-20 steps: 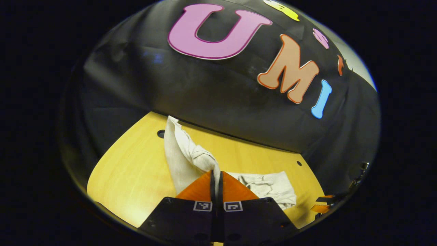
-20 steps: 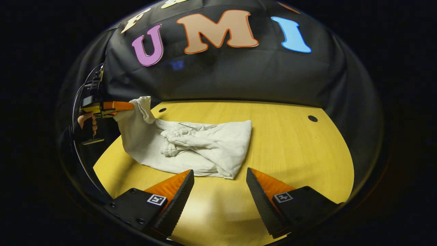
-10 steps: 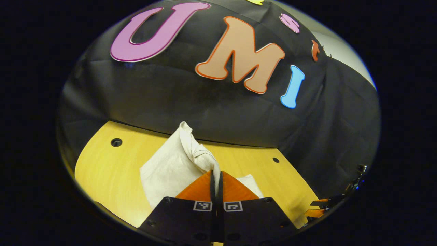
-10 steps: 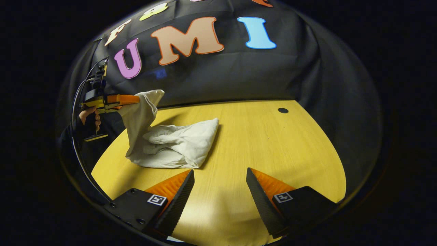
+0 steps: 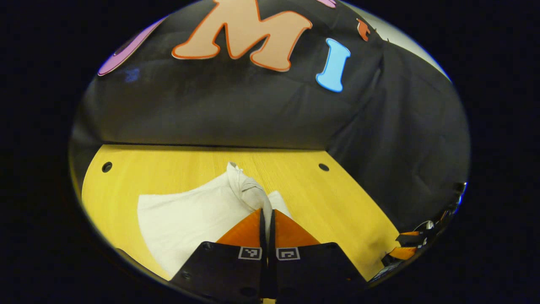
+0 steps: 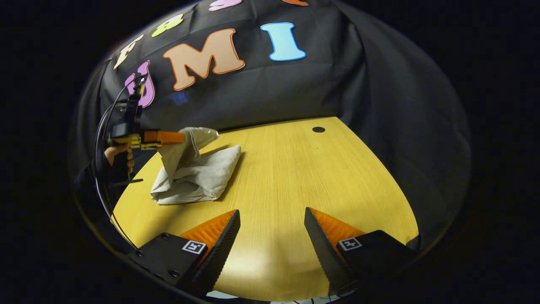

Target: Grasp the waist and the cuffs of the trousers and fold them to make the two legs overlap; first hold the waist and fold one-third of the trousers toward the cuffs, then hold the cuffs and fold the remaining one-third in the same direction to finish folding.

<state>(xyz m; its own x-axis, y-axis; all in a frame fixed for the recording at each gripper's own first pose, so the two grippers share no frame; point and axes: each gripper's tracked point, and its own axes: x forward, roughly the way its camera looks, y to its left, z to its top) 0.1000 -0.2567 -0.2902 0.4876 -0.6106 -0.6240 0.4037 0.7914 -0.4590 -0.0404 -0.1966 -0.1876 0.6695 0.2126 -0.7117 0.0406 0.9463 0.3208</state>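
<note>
— Two fingers of the left gripper (image 5: 266, 215) are pressed together on a pinch of the pale off-white cloth trousers (image 5: 190, 215), right?

— Yes. In the left gripper view the fabric bunches into a small peak just above the closed tips, and the rest of the garment spreads flat to the left on the yellow wooden table (image 5: 346, 202).

— Where does the bundle sit in the right gripper view?

— At the far left of the table (image 6: 295, 169), folded into a compact, layered heap (image 6: 198, 177). The left gripper (image 6: 179, 137) comes in level from the left, with a person's hand (image 6: 118, 154) on its grip and a dark cable looping above it. One flap of cloth rises from the heap to its tips and hangs off them, lifted above the rest.

— And the right gripper (image 6: 272, 221)?

— Its fingers stand wide apart over bare tabletop, holding nothing, well apart from the trousers.

— Anything else on the table?

— Small round dark holes: one (image 6: 318, 129) near the far edge in the right gripper view, and in the left gripper view one (image 5: 106, 167) to the left of the cloth.
</note>
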